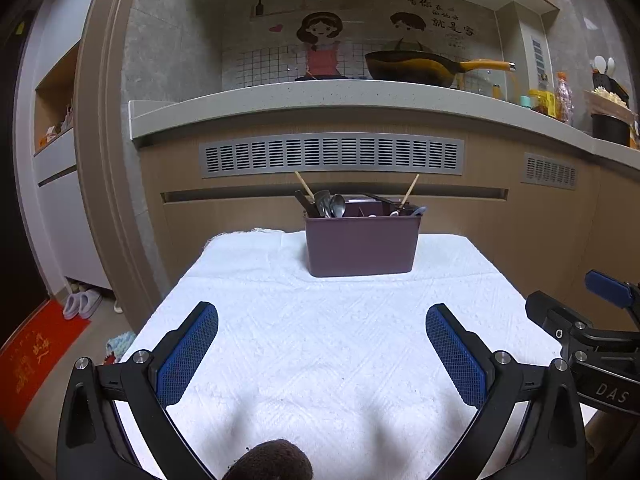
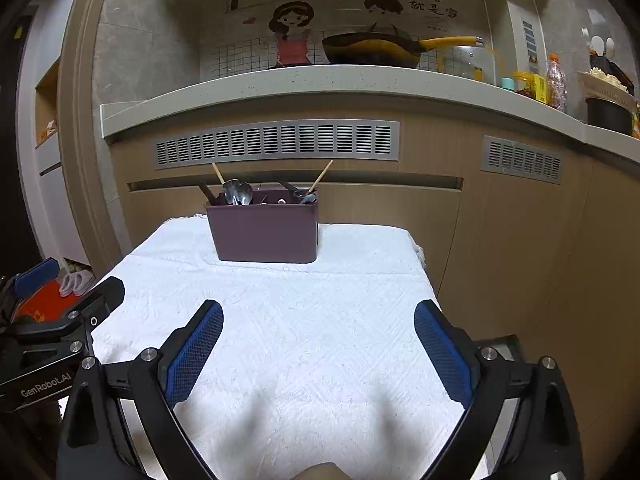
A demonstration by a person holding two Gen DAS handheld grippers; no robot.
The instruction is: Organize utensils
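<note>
Faintly, "GenRobot.AI" marks the left gripper [image 2: 60,292]; "DAS" the right gripper [image 1: 580,296].

"DAS" — right gripper [image 1: 600,344]; "GenRobot.AI" — left gripper [image 2: 52,344].

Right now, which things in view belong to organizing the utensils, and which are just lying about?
Part of the job:
- purple caddy on the white cloth
- spoons and chopsticks standing in it
- left claw and right claw, both open and empty

Just lying about:
- pan on the counter
- bottles
- slippers on the floor
</note>
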